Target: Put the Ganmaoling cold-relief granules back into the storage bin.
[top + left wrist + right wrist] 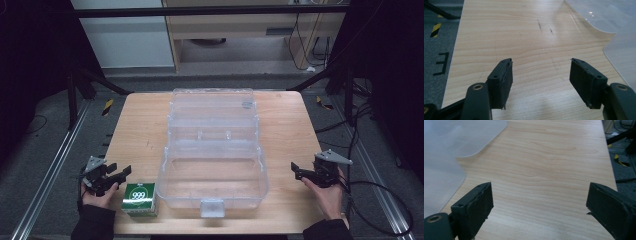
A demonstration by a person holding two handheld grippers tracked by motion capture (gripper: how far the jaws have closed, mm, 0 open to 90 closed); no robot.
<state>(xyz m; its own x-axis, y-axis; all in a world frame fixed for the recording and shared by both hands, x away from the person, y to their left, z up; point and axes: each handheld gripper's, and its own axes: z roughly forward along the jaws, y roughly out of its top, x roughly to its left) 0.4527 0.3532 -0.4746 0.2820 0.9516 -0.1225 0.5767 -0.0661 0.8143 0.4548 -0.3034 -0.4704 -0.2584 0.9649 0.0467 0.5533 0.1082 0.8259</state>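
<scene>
Green-and-white box [139,198]: small carton marked 999, lower left of the high view, on the front edge of the wooden table [135,125], just left of the clear case.
Left gripper [121,172]: lower left of the high view, held in the person's left hand [98,196]; its jaws stand apart with bare wood between them and clamp nothing. In the left gripper view one pad [503,82] sits at lower left, the other at lower right.
Box relative to left fingers: just beside them, slightly lower and to the right in the high view, apart from both pads, not between them.
Clear plastic case [212,150]: centre of the high view, lid open and laid back towards the top of the frame, the near tub looks empty, latch at its front edge.
Right gripper [296,170]: lower right of the high view, in the person's right hand [327,192]; its jaws stand wide apart over bare wood, holding nothing.
Likely step: pick up the box with the left gripper.
Doing it well: turn the jaws to straddle the carton's two opposite flat sides, lower until the pads are level with its middle, then close squarely so it does not skid off the table edge or crush.
</scene>
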